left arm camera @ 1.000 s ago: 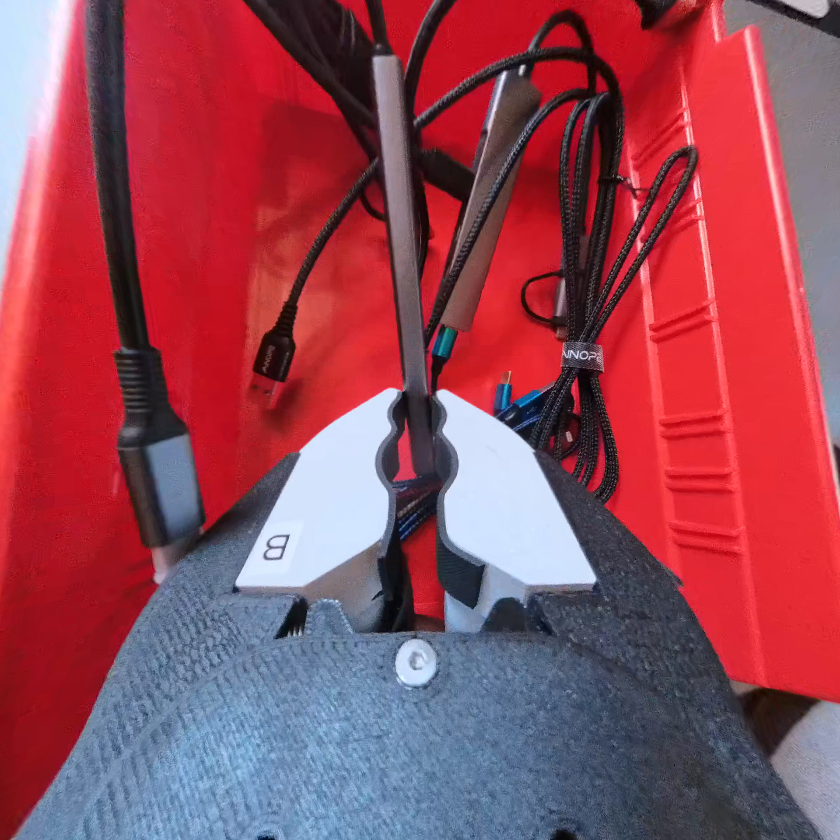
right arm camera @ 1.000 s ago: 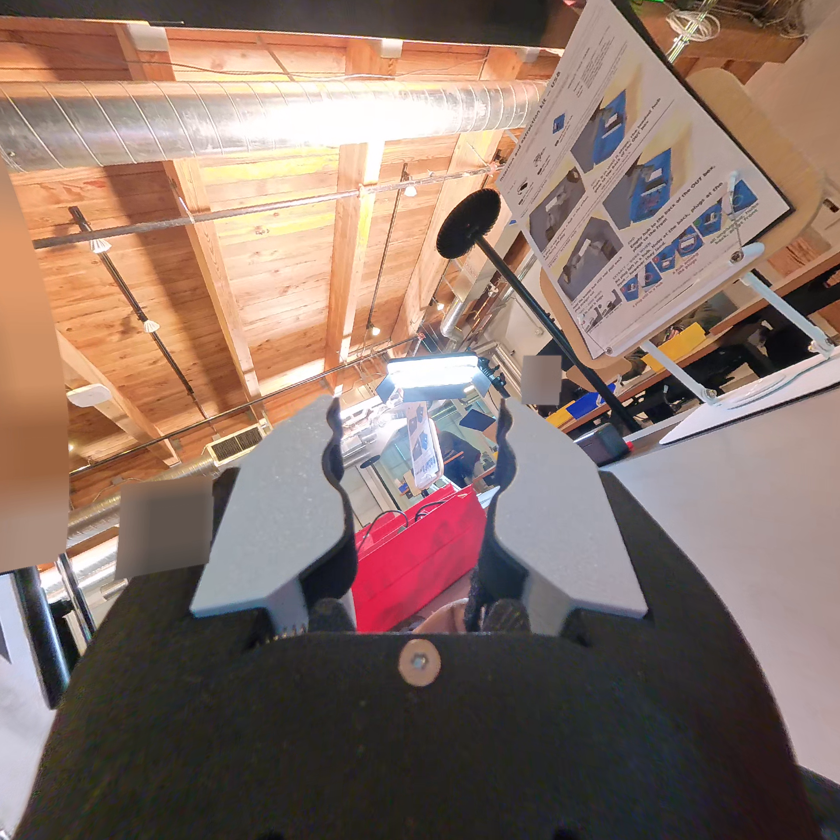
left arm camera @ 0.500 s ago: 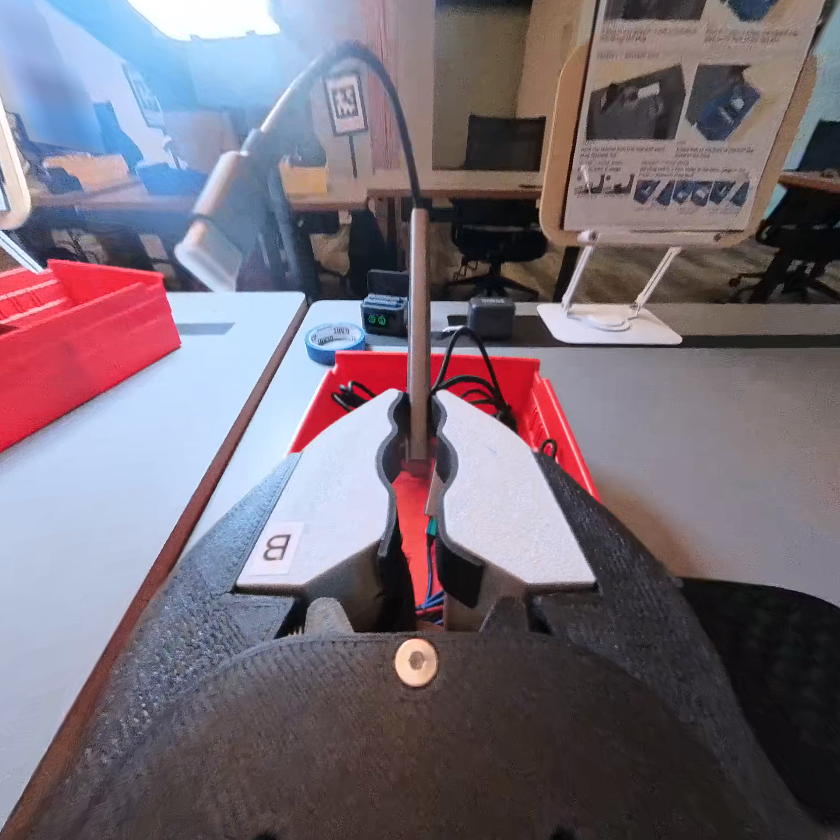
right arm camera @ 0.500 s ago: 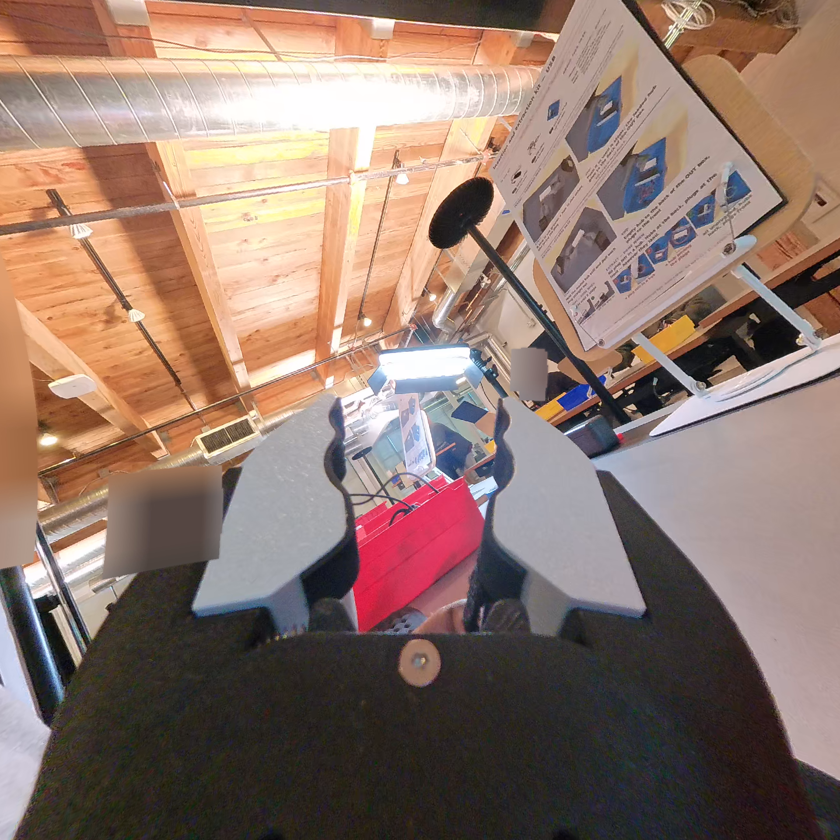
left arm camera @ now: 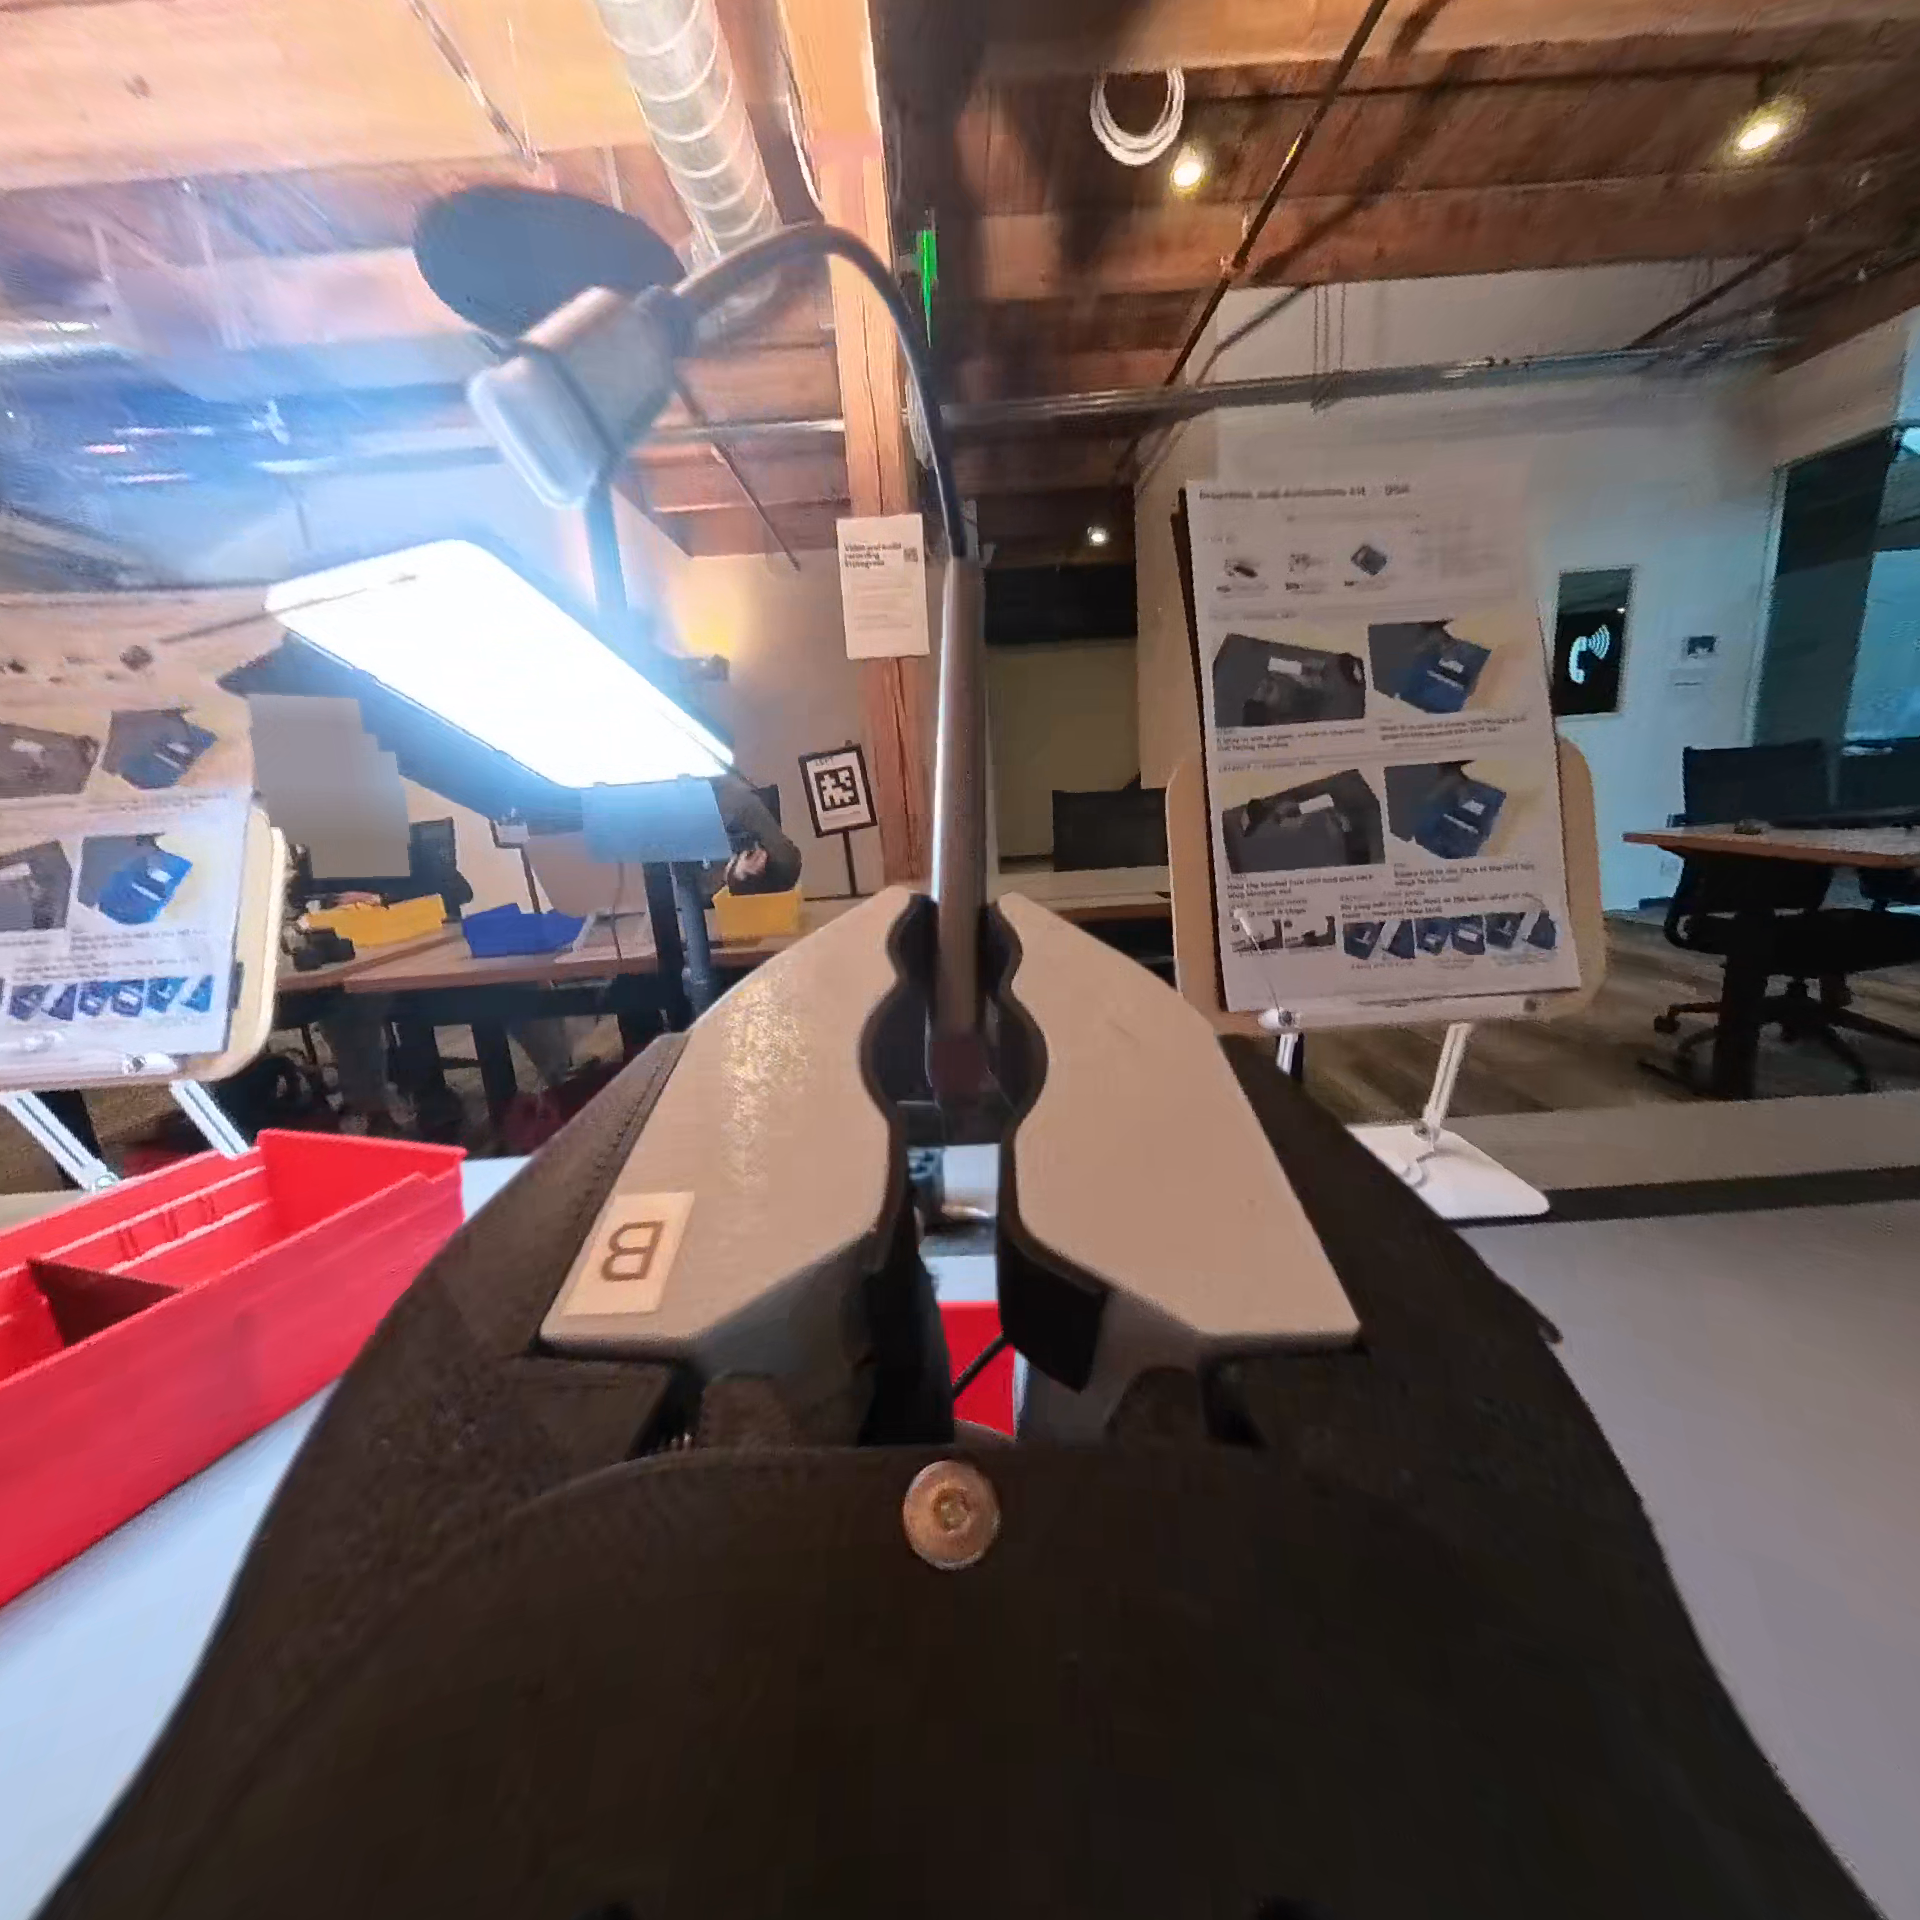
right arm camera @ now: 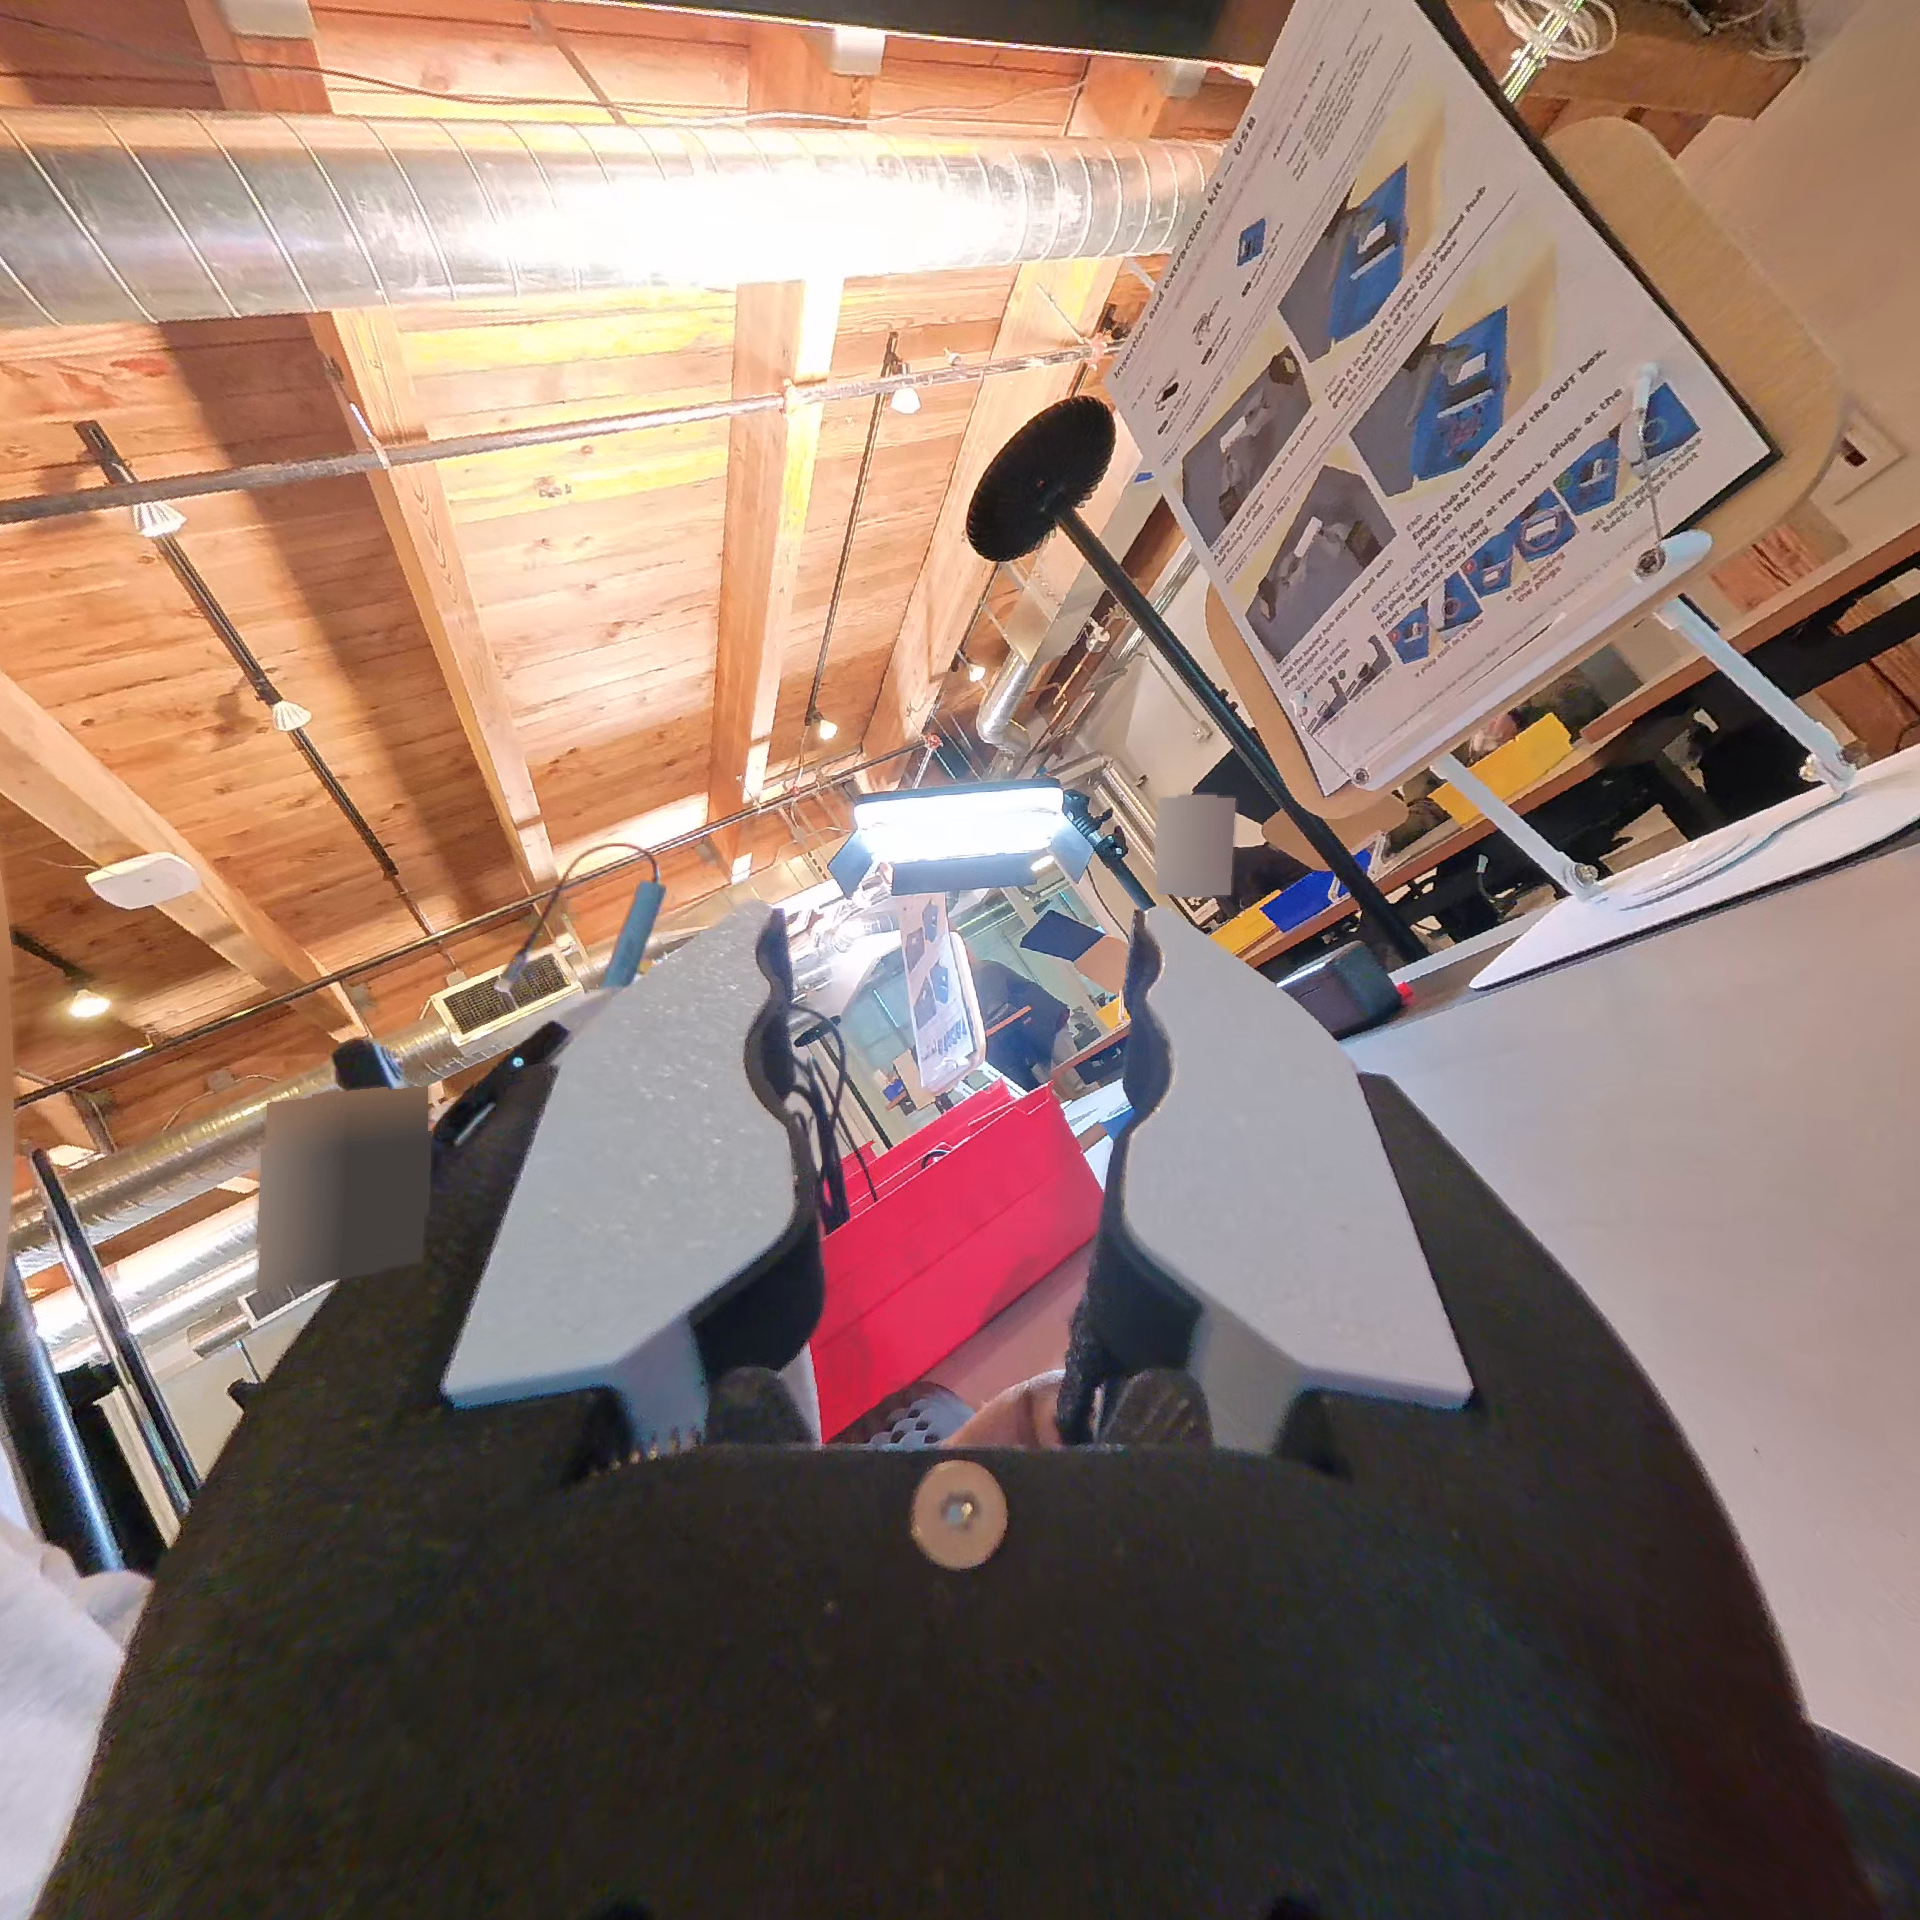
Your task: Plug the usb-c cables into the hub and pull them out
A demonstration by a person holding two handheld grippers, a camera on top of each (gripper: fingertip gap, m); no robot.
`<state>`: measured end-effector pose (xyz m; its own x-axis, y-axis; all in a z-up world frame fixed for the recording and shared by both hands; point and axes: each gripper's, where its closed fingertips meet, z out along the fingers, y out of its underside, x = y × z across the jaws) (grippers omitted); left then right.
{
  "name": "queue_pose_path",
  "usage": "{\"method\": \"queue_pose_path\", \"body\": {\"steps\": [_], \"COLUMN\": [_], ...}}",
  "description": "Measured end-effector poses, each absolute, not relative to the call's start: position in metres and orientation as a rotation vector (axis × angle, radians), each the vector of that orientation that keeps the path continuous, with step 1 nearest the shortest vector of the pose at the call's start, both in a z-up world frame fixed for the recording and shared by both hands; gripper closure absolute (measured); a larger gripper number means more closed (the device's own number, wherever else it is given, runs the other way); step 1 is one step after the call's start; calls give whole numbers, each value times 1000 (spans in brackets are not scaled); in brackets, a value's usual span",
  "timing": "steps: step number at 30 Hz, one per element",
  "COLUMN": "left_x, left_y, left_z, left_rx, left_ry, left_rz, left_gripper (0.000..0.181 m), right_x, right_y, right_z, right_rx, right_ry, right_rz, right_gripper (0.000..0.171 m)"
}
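My left gripper (left arm camera: 954, 914) is shut on a slim grey hub (left arm camera: 956, 779), held edge-on and raised above the table. The hub's black cable (left arm camera: 904, 343) arcs up and left to a grey plug (left arm camera: 571, 405) that hangs free. The hub also shows small in the right wrist view (right arm camera: 636, 930), up in the air at the left. My right gripper (right arm camera: 956, 935) is open and empty, tilted up toward the ceiling. A red bin (right arm camera: 956, 1195) shows between its fingers, with black cables (right arm camera: 821, 1132) sticking out of it.
A second red bin (left arm camera: 156, 1299) stands on the grey table (left arm camera: 1714, 1455) at the left. An instruction board on a white stand (left arm camera: 1382, 748) is at the back right. A bright light panel (left arm camera: 499, 665) on a pole is at the back left. Tip to tip, the grippers are about 50 centimeters apart.
My left gripper has lifted the hub out of the red bin and tilted it upward; the view went from the bin's inside to the room. The right gripper has barely moved.
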<state>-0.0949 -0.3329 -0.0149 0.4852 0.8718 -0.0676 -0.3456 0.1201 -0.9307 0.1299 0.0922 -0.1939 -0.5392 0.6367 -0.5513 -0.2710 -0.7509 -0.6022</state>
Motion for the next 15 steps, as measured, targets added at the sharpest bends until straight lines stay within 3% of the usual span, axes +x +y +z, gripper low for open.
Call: {"method": "queue_pose_path", "body": {"steps": [8,15], "left_x": [-92,-52], "left_y": [-330,-256], "left_z": [43,58], "left_rx": [-1010,-1020], "left_ry": [-507,-350], "left_rz": [931,751], "left_gripper": [171,171], "right_x": [129,128], "right_y": [92,90], "right_z": [-195,-196], "right_rx": [-1082,-1089], "right_ry": [-623,-639], "right_rz": [2278,2274], "right_gripper": [110,112]}}
